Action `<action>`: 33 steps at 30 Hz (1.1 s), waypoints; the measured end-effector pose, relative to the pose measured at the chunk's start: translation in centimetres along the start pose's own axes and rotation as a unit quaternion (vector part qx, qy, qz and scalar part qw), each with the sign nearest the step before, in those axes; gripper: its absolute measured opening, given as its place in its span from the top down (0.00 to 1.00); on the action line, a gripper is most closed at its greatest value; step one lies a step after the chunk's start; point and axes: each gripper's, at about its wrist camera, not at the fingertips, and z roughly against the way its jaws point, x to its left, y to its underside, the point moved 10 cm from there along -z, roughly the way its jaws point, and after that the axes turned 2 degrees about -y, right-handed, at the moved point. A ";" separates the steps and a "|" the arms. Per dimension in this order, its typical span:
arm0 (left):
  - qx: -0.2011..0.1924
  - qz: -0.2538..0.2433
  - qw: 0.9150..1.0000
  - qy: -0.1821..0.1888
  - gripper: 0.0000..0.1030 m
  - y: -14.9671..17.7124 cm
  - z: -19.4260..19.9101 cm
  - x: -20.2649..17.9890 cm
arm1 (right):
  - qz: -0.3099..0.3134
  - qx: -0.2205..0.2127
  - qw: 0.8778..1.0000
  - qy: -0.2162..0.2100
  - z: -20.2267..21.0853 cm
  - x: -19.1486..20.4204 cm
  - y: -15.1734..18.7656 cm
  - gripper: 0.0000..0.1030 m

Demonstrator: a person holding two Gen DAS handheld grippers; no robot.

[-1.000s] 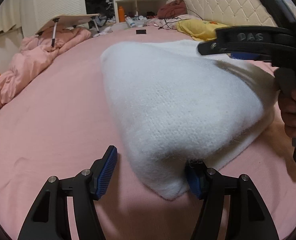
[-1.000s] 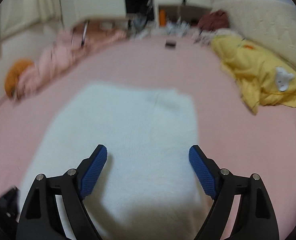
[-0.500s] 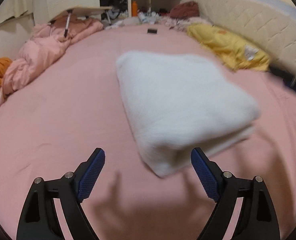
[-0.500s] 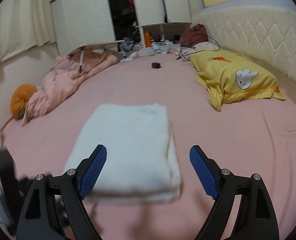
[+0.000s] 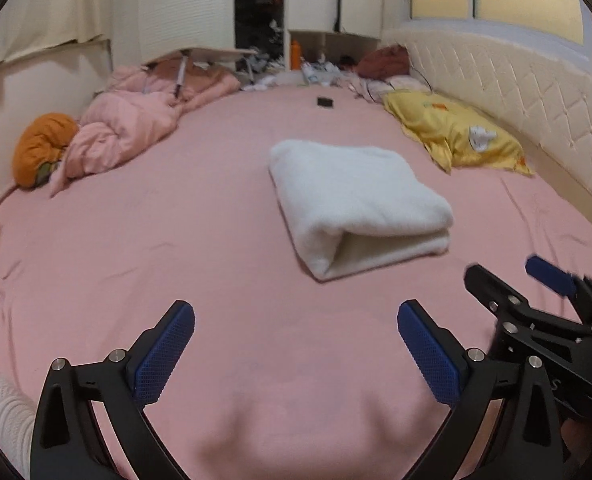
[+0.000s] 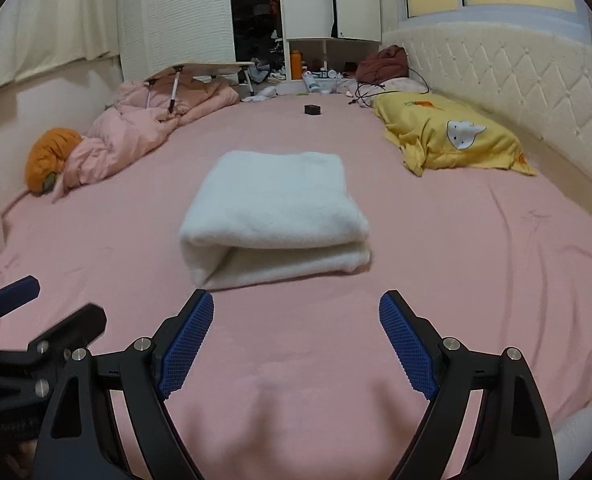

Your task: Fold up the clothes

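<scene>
White folded garment (image 5: 355, 200) lies flat on a pink bedsheet (image 5: 176, 240), its long axis running away from the cameras toward the far wall, its rolled fold facing near-left and its layered open edges facing the tongs. Left gripper (image 5: 296, 344) hovers low over the sheet short of the bundle, blue pads spread wide and holding nothing; right gripper (image 6: 296, 340) sits level beside it, likewise released and empty, aimed squarely at the garment's near end. Each wrist view catches the other tool at its edge: the right gripper's black frame in the left view, the left gripper's frame in the right view. A white knitted sleeve (image 5: 0, 412) shows only in the left view. Beyond lie a yellow pillow (image 6: 447, 136), a pink duvet (image 6: 136, 136) and an orange bundle (image 6: 52, 152).
</scene>
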 end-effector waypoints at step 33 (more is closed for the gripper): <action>0.077 0.076 0.994 0.025 0.01 3.6 -4.6 2.5 | -0.476 0.174 0.814 -0.285 -16.7 -9.7 -2.5 0.17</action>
